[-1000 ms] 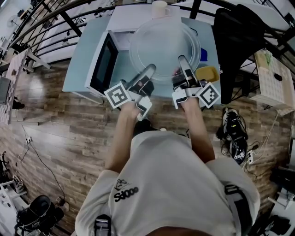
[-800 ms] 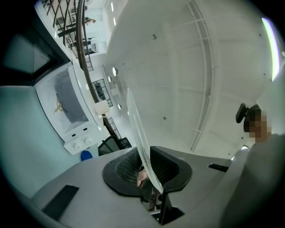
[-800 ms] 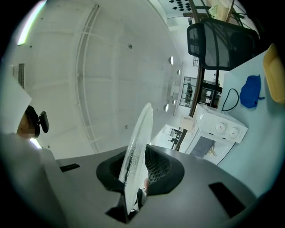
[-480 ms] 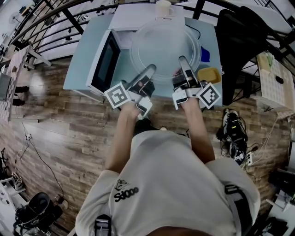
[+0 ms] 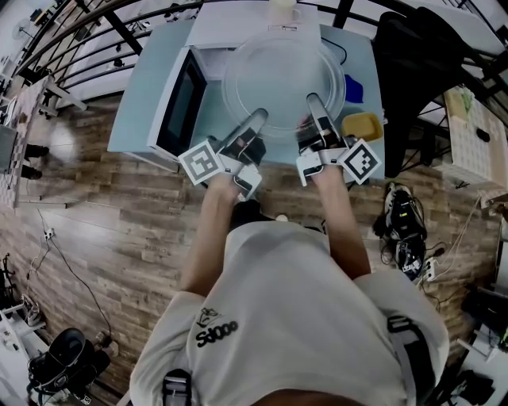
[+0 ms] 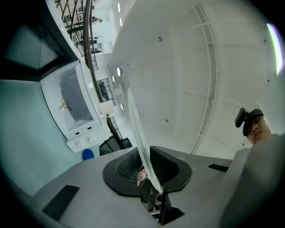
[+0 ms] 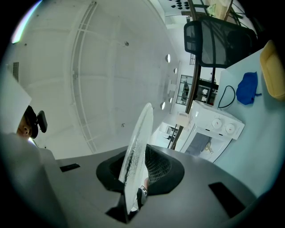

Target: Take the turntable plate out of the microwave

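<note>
The round clear glass turntable plate point(image 5: 284, 79) hangs in the air above the pale blue table, in front of the white microwave point(image 5: 246, 32), whose door point(image 5: 178, 107) stands open to the left. My left gripper point(image 5: 259, 119) is shut on the plate's near left rim, and my right gripper point(image 5: 313, 103) is shut on its near right rim. In the left gripper view the plate's edge point(image 6: 141, 147) runs between the black pads. The right gripper view shows the same plate edge point(image 7: 137, 151) clamped. The empty microwave cavity point(image 6: 71, 95) lies behind.
A yellow dish point(image 5: 359, 125) and a blue object point(image 5: 351, 93) lie on the table point(image 5: 147, 87) right of the plate. A cup point(image 5: 282, 9) stands on the microwave. A black chair point(image 5: 413, 71) is at the right, and cables lie on the wooden floor.
</note>
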`<state>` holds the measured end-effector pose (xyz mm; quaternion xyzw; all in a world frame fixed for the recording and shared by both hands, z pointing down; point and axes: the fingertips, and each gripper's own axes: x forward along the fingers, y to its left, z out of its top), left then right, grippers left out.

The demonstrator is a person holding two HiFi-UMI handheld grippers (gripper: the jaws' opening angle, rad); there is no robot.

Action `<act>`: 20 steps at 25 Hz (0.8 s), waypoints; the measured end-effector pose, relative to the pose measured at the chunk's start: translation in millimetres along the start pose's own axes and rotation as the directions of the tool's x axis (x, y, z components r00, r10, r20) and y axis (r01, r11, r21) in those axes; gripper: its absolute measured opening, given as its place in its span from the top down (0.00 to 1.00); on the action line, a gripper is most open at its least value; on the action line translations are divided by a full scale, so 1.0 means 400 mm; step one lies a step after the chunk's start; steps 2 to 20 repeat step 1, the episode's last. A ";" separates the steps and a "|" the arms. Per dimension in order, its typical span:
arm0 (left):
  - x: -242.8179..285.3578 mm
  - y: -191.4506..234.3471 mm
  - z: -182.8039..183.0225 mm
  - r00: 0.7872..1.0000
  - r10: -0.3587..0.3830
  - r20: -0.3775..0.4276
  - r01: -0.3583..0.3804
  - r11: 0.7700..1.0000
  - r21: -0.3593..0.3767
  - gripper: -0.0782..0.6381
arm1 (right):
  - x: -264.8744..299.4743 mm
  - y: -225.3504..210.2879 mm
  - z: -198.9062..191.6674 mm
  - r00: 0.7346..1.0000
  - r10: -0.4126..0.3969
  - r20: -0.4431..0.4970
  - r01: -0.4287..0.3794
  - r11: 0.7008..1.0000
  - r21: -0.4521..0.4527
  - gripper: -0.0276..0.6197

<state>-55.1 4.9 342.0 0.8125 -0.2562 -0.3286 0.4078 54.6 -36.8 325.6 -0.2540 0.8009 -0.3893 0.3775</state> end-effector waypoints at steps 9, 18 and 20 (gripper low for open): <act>-0.002 0.002 0.004 1.000 0.000 0.001 0.000 1.000 -0.004 0.80 | 0.005 -0.001 -0.004 1.000 -0.002 -0.003 0.002 1.000 0.001 0.90; -0.002 0.002 0.004 1.000 0.000 0.001 0.000 1.000 -0.004 0.80 | 0.005 -0.001 -0.004 1.000 -0.002 -0.003 0.002 1.000 0.001 0.90; -0.002 0.002 0.004 1.000 0.000 0.001 0.000 1.000 -0.004 0.80 | 0.005 -0.001 -0.004 1.000 -0.002 -0.003 0.002 1.000 0.001 0.90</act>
